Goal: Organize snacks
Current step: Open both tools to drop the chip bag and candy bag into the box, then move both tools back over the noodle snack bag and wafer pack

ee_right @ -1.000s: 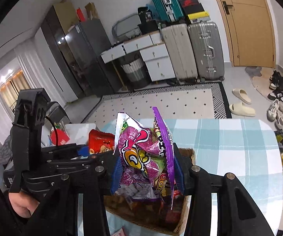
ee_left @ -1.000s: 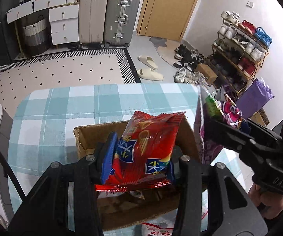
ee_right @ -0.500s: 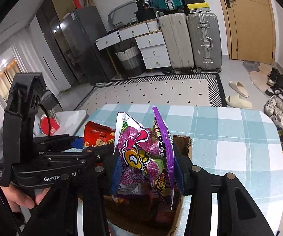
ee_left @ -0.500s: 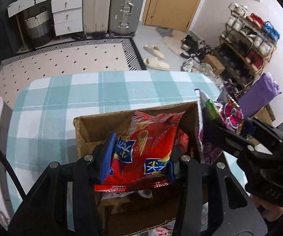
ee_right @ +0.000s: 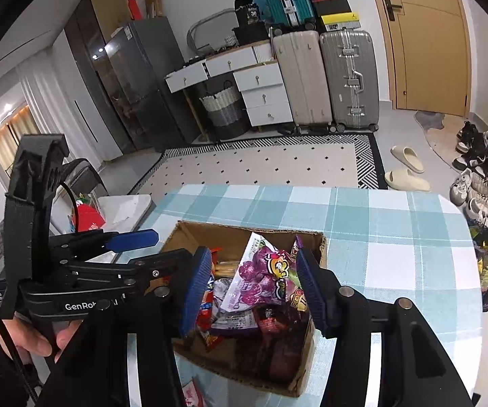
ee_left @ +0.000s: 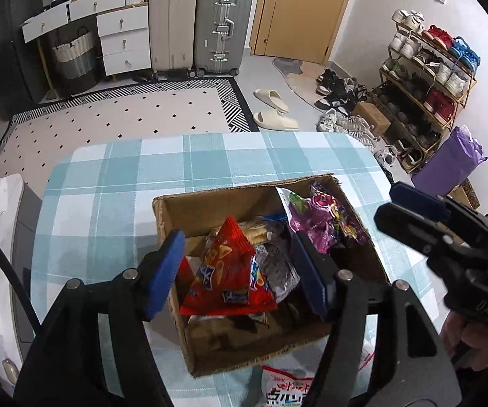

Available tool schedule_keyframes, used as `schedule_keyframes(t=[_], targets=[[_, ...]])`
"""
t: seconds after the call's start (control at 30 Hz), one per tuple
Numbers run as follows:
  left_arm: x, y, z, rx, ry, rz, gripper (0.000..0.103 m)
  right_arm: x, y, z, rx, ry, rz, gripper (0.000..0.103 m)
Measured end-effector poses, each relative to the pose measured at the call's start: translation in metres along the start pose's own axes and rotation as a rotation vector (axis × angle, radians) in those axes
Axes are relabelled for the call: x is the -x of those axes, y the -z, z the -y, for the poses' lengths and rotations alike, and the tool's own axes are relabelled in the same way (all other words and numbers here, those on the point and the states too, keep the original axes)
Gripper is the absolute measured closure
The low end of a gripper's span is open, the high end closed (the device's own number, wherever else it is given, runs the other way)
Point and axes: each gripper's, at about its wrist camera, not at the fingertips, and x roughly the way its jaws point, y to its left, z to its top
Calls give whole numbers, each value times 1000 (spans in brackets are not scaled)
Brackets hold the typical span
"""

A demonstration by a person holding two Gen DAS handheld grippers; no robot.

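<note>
Both packets dropped: red packet (ee_left: 230,271), purple packet (ee_right: 267,281) in box (ee_left: 210,203).

A second ago each tool was clamped on a snack bag above the cardboard box (ee_left: 362,210). Now the left tool (ee_left: 240,271) has spread its jaws, and the red bag (ee_left: 230,274) lies loose in the box's left half. The right tool (ee_right: 250,285) has opened too, leaving the purple bag (ee_right: 267,278) resting against the box's far right corner.

open tool (ee_right: 249,285) over snack box (ee_right: 189,234)
</note>
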Motion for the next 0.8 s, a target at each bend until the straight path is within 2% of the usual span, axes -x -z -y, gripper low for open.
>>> schedule_keyframes(t=[0.17,0.23,0.27,0.43,0.53,0.63,0.7,0.8], targets=[[29,11,8,-37,-29,32,36,25,-1,-8,2,-2,31,47],[46,17,16,-75,-47,69,36,37,-1,-12,11,0,48,36],[56,21,22,-98,-62,91,36,42,0,-15,23,7,57,34],[98,36,36,-120,-60,165,32,75,6,-38,97,16,97,34],[130,47,41,-119,-71,250,32,96,13,-54,150,26,122,33],[159,60,50,-142,-92,302,31,121,21,-68,192,36,159,26],[176,69,54,-143,-106,334,21,137,27,-74,204,36,188,22],[197,83,62,-155,-100,365,20,167,34,-80,193,31,250,17]])
